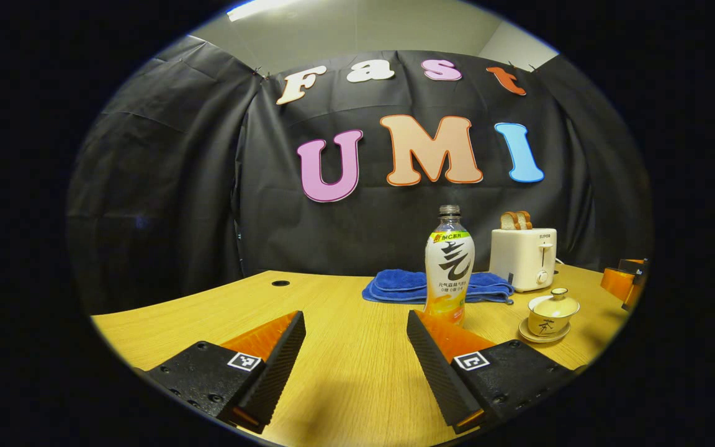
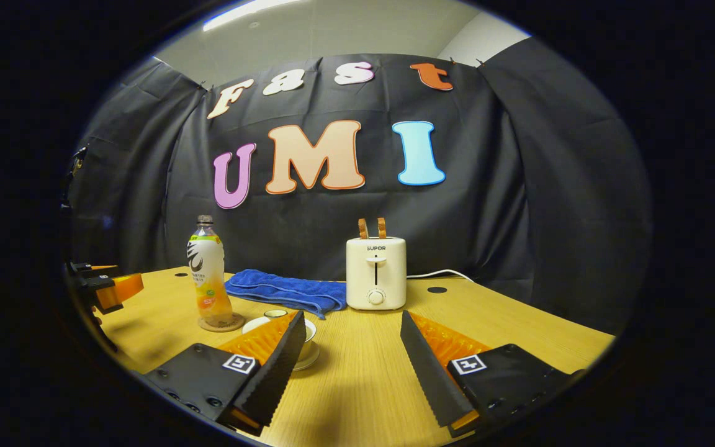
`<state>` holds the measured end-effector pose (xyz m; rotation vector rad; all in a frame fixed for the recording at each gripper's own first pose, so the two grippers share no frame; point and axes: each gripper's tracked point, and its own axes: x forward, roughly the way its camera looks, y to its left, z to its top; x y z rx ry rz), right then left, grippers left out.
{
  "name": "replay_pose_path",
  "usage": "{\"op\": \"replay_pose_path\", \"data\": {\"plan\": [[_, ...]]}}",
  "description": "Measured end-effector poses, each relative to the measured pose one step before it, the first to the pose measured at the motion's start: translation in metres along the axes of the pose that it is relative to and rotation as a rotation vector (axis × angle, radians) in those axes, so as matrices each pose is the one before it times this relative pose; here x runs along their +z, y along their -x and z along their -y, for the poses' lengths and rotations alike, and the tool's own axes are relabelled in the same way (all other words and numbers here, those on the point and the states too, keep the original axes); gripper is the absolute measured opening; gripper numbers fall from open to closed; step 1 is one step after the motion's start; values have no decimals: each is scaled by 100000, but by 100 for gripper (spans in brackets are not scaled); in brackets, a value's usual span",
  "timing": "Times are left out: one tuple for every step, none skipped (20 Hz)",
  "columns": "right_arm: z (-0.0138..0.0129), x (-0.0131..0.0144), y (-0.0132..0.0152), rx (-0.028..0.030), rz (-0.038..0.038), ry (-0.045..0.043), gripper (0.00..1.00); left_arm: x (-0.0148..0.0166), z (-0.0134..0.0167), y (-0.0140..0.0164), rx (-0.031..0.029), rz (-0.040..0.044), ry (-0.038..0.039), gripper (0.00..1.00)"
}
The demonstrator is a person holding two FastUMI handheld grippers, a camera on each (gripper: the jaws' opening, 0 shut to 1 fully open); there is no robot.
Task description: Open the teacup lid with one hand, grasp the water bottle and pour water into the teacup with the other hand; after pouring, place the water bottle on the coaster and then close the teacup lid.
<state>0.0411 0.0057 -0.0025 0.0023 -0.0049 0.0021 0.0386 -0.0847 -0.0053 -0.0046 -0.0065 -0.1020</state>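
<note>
Teacup (image 1: 553, 313) is seen at the lower right of the left gripper view, standing on its saucer with the lid (image 1: 557, 303) seated on top. In the right gripper view the same cup (image 2: 283, 326) sits at lower centre-left, largely hidden behind a finger of the right gripper (image 2: 352, 347), so the lid cannot be made out there. The water bottle (image 1: 449, 264) is shown upright at centre right of the left gripper view; the cork coaster (image 2: 221, 323) beneath it is revealed by the right gripper view. Both the left gripper (image 1: 355, 344) and the right gripper are held spread wide above the wooden table (image 1: 345, 372), with nothing between their fingers. A blue towel (image 2: 286, 290) and a white toaster (image 2: 375, 273) holding bread are seen behind. The toaster's cable is shown in the right gripper view.
</note>
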Motion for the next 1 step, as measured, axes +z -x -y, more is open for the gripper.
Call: {"op": "replay_pose_path", "data": {"plan": [[22,17,-19,-9,-6,-14,94,31,8,31,-35,-20,-12,96]]}}
